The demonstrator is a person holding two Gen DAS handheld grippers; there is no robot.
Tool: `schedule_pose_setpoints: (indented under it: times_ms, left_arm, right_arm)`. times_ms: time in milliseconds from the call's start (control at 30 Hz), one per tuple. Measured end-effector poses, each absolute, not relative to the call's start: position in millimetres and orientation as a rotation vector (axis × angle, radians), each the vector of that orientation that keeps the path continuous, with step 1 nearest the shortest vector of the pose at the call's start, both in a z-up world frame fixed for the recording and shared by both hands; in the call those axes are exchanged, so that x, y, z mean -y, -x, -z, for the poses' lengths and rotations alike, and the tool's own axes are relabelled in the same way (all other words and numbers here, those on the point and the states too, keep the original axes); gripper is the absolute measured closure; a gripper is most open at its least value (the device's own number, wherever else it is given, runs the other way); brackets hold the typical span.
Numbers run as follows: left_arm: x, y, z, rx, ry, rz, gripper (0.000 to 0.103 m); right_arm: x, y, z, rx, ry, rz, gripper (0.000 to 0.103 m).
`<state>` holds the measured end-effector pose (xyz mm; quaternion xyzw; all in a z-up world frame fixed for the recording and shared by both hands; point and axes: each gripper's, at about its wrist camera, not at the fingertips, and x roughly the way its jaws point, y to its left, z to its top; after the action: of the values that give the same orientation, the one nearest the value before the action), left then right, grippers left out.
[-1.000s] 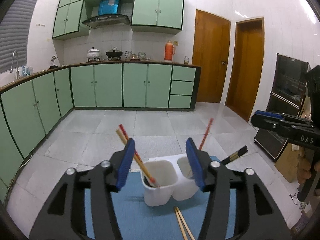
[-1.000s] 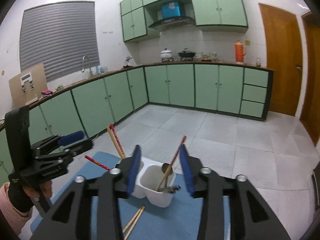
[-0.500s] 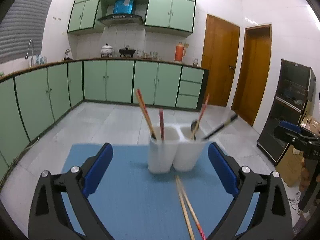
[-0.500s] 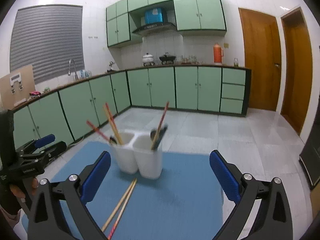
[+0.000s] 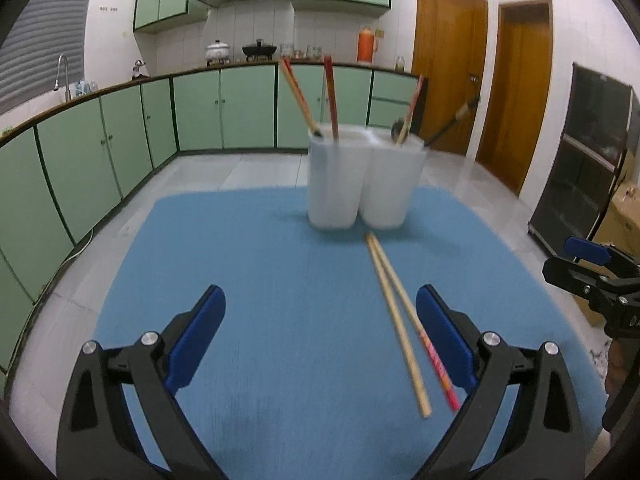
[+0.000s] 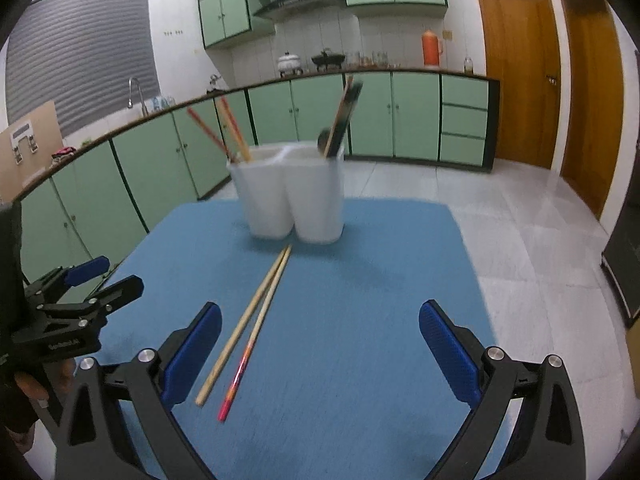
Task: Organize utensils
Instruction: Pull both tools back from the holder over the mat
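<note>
- The white utensil holder (image 5: 362,182) stands upright on the far half of the blue mat (image 5: 260,300) — two joined compartments, plain plastic, slightly blurred in both views.
- In the left wrist view its left compartment holds two chopsticks, one tan (image 5: 298,98) and one red (image 5: 331,98), leaning apart. The right compartment holds a thin red stick (image 5: 414,100), a spoon bowl (image 5: 397,128) at the rim, and a dark-handled utensil (image 5: 452,120) slanting out to the right.
- Two loose chopsticks lie on the mat just in front of the holder: a plain tan one (image 5: 396,320) and one with a red patterned end (image 5: 434,360). They meet near the holder and spread toward the camera.
- The left gripper (image 5: 320,340) hovers over the near part of the mat, blue pads spread wide, nothing between them; the red-ended chopstick runs just beside its right pad (image 5: 446,340).
- The right gripper (image 6: 320,352) is likewise spread wide and empty — the loose pair lies by its left pad (image 6: 192,354).
- Each gripper shows at the edge of the other's view; a hand (image 6: 36,388) grips the left one.
- Around: green cabinets (image 5: 200,112) under a counter with a white pot (image 5: 218,50), a dark pan (image 5: 260,49) and an orange thermos (image 5: 366,44); two wooden doors (image 5: 452,80); tiled floor (image 6: 540,232).
</note>
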<state>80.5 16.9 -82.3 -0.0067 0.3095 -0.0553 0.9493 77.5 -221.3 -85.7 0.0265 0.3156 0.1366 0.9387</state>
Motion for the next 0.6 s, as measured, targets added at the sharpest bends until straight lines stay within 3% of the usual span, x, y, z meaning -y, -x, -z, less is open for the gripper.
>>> schedule_pose_setpoints:
  times_ms: [167,367,533,600]
  left_arm:
    - [-21,-71,104,-0.690,-0.012,0.103,0.010]
    - [-29,-64,119,-0.745,-0.046,0.082,0.010]
    - [-45,-60,129,-0.781,-0.040,0.058,0.010]
    - [-49,-59,130,-0.783,-0.031,0.052,0.010]
  right_arm:
    - [201,-63,113,-0.694,-0.024,-0.282,0.012]
    - [178,-52,136,-0.750,0.001,-0.310,0.030]
    - [164,-48,146,-0.788,0.012,-0.347,0.055]
    - [161,-48,149,-0.800,0.013,-0.356,0.060]
